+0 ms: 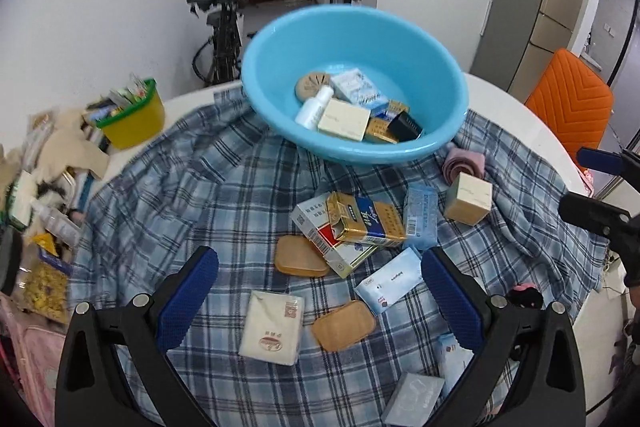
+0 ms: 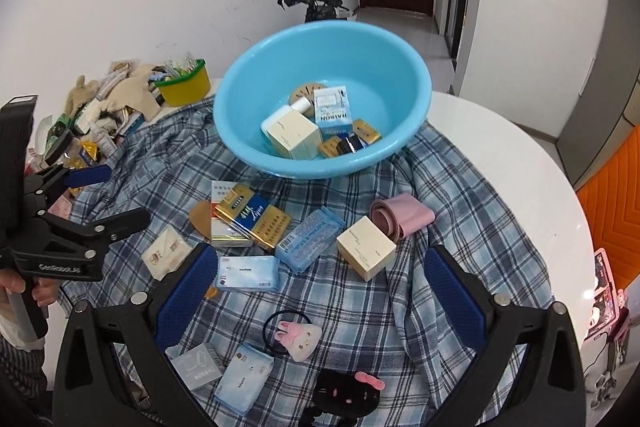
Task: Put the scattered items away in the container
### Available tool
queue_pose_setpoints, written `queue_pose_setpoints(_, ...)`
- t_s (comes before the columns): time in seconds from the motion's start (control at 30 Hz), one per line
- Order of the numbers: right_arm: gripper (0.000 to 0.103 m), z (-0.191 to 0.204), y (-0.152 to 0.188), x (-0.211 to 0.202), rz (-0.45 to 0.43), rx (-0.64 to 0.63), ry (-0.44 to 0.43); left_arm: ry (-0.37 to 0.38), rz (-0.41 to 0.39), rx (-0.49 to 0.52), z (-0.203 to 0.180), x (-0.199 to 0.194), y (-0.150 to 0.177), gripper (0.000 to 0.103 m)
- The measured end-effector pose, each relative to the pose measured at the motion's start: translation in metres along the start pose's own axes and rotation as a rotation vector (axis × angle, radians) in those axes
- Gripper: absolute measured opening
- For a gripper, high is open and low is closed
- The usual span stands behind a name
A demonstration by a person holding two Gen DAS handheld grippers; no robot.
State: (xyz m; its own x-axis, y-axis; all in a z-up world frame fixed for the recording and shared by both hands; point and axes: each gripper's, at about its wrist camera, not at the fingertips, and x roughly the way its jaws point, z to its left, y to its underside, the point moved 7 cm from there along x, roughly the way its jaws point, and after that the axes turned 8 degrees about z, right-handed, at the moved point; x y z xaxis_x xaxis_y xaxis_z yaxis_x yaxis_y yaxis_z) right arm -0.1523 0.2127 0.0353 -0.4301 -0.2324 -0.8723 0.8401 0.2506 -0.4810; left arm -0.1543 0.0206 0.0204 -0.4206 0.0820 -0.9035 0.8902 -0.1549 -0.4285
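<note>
A light blue basin (image 1: 280,67) (image 2: 240,131) stands at the back of a plaid cloth (image 1: 180,187) and holds several boxes and a white bottle. Scattered in front of it lie a gold-and-blue box (image 1: 368,223) (image 2: 252,217), a cream cube box (image 1: 468,199) (image 2: 366,253), a pink roll (image 2: 402,215), a pale blue box (image 2: 310,239), two tan oval cases (image 1: 344,325), tissue packs (image 1: 274,327) and a pink bunny hair tie (image 2: 298,337). My left gripper (image 1: 320,255) hovers open above the tan cases. My right gripper (image 2: 320,251) hangs open and empty near the cream box.
A yellow tub with a green rim (image 1: 132,123) and a pile of packets and cloth crowd the table's left side. The round white table (image 1: 520,115) shows bare at the right. An orange chair (image 1: 572,107) stands beyond it, and a bicycle leans behind the basin.
</note>
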Motion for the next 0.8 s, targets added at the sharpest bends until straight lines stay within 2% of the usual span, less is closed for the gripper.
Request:
queue_pose_setpoints(0.4, 0.103, -0.024, -0.001, 0.045, 0.061, 0.037, -0.007, 0.047, 0.115, -0.048, 0.006, 0.08, -0.013, 0.103)
queue_pose_setpoints(0.8, 0.103, -0.038, -0.002, 0.071, 0.098, 0.05, -0.008, 0.013, 0.137, -0.007, -0.004, 0.115, -0.025, 0.103)
